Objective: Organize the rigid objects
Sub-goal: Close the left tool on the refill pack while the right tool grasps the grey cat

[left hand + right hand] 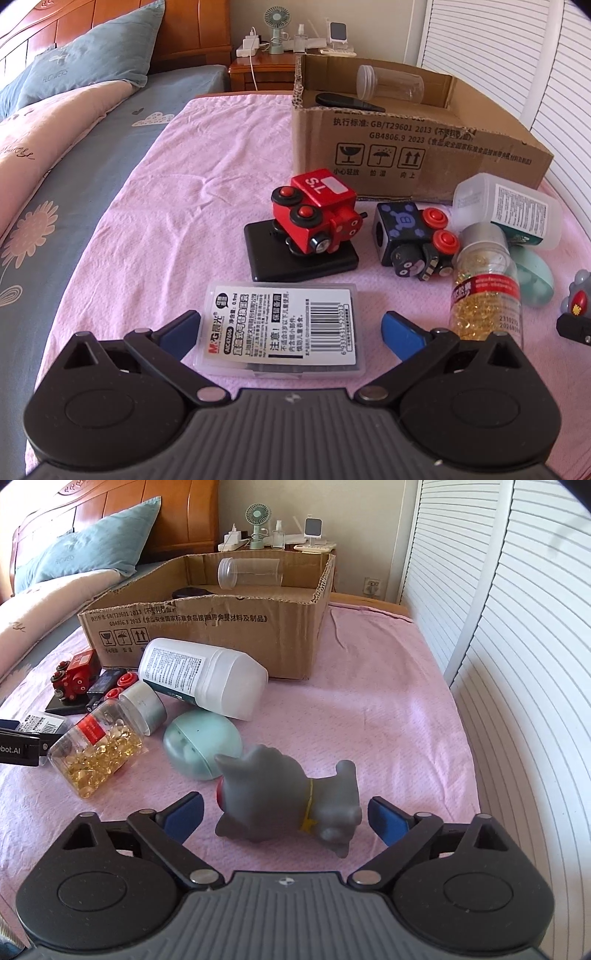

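My left gripper [291, 332] is open, its blue fingers on either side of a clear flat case with a white barcode label [282, 328] lying on the pink cloth. My right gripper [286, 816] is open around a grey rubber toy animal [288, 801] lying on its side. A cardboard box [406, 147] at the back holds a clear jar [391, 83] and a black object [347, 101]; the box also shows in the right wrist view [221, 635].
On the cloth lie a red toy engine [317, 214] on a black flat case [299, 258], a black toy engine [413, 240], a capsule bottle [484, 291], a white bottle [207, 675] and a mint round case [199, 746]. Bed left, louvred doors right.
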{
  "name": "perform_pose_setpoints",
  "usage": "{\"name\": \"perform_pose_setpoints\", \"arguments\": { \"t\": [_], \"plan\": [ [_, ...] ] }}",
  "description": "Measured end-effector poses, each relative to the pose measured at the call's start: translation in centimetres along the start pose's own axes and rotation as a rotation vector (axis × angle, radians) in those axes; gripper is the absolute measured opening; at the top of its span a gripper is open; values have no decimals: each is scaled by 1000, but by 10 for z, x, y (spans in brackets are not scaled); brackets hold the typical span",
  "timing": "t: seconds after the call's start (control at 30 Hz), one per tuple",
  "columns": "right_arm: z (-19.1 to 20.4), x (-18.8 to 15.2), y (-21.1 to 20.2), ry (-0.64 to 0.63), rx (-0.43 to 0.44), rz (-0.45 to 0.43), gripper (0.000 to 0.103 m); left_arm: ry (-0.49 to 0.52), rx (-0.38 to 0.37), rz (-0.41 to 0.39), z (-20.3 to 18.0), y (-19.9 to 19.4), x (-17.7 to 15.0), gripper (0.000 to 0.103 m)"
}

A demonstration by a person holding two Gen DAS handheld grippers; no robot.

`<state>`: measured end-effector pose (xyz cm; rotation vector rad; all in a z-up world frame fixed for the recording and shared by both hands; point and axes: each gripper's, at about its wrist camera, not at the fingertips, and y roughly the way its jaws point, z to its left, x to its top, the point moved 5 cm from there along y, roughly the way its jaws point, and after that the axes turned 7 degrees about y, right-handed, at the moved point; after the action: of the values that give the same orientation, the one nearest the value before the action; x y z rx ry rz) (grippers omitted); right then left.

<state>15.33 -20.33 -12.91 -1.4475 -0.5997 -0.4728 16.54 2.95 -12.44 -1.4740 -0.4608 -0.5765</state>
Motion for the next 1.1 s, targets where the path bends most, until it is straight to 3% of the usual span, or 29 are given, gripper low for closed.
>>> {"name": "perform_pose_setpoints", "arguments": {
  "t": [0.13,0.3,0.47,0.53,1.1],
  "plan": [
    [0,0,3,-2,-11,16,84,27,-17,-12,2,0,-1,102],
    [-1,0,4,11,-3,19,83,54,-31,-29,8,1,-1,102],
    [-3,-4,6,16,3,-16,92,60,-42,-35,9,2,0,102],
    [-4,-8,7,19,0,-18,103,58,-41,-37,9,3,0,102],
    [-4,-19,2,37,-13,-128,103,61,-43,-46,9,2,-1,102]
  ]
}}
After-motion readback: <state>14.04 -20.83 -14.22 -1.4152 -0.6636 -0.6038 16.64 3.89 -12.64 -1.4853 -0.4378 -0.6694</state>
